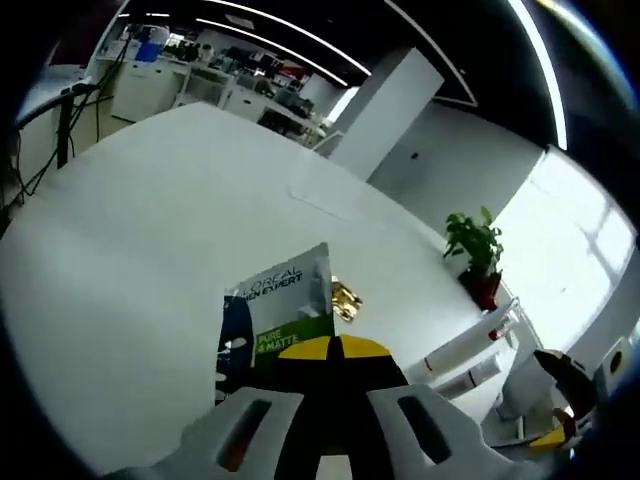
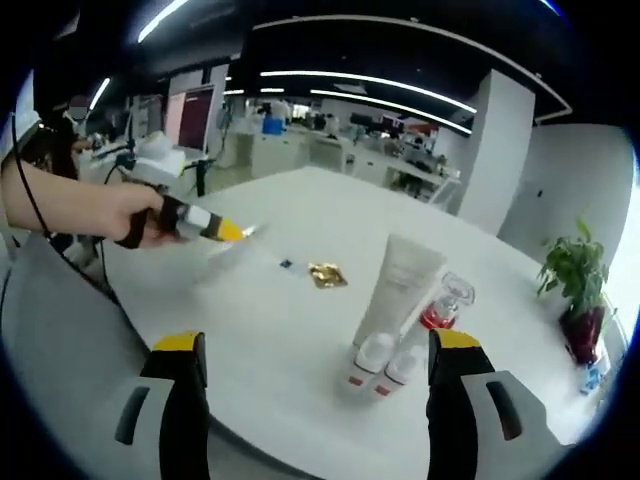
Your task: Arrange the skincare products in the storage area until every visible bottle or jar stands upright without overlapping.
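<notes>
Left gripper view: your left gripper [image 1: 335,365] has its jaws closed on a L'Oréal Men Expert sachet [image 1: 278,322], lifted over the white table [image 1: 150,230]. Right gripper view: your right gripper [image 2: 318,385] gapes wide, holding nothing; just beyond it lie two white tubes [image 2: 396,295], a clear red-based bottle [image 2: 445,302] touching them, a gold foil packet [image 2: 326,274] nearby.

White table [image 2: 300,330], two lying tubes [image 2: 395,290], gold wrapper [image 2: 327,274], potted plant [image 2: 575,290]
</notes>
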